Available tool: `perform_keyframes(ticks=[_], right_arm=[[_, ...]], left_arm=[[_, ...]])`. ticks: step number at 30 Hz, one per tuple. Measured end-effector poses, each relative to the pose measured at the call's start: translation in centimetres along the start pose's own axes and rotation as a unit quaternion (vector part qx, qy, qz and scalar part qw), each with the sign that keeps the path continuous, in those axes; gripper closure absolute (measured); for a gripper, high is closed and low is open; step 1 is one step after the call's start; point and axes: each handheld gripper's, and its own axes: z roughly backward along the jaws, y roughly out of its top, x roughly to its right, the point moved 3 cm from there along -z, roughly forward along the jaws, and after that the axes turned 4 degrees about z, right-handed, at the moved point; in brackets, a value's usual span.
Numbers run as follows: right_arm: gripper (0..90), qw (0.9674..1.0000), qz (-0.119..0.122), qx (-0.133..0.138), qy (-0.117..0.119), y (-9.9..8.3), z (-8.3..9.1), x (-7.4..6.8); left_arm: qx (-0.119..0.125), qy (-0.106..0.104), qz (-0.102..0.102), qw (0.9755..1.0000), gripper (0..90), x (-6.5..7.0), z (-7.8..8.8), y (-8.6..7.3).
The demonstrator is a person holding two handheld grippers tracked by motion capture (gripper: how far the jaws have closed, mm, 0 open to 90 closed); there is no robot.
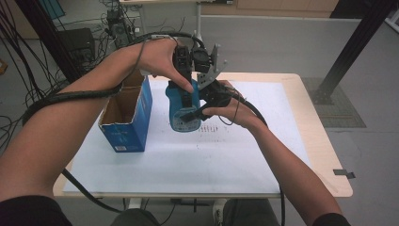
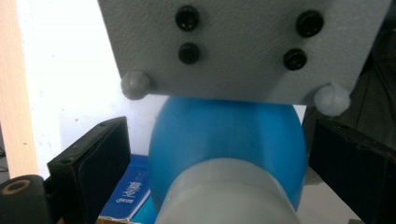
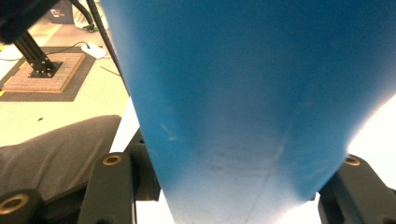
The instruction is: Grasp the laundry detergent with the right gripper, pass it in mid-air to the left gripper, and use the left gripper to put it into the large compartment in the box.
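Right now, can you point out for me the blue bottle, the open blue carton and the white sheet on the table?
blue bottle (image 1: pixel 181 115): high view, on its label side.
open blue carton (image 1: pixel 123 136): high view, on its front wall.
white sheet (image 1: pixel 188 165): high view, on a bare part near the person.

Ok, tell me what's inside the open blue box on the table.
The blue box stands open-topped on the table; bare brown cardboard walls show inside. Its bottom is hidden by the near wall, so contents cannot be told. The blue bottle is held beside it, not in it.
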Motion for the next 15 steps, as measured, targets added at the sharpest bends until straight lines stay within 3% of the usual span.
perform_keyframes(ticks=[15], right_arm=[[42.8, 1.0, 0.005, 0.005, -0.003, 0.24, 0.2, -0.05]], left_arm=[[0.0, -0.001, -0.003, 1.0, 6.3, 0.18, -0.17, 0.07]])
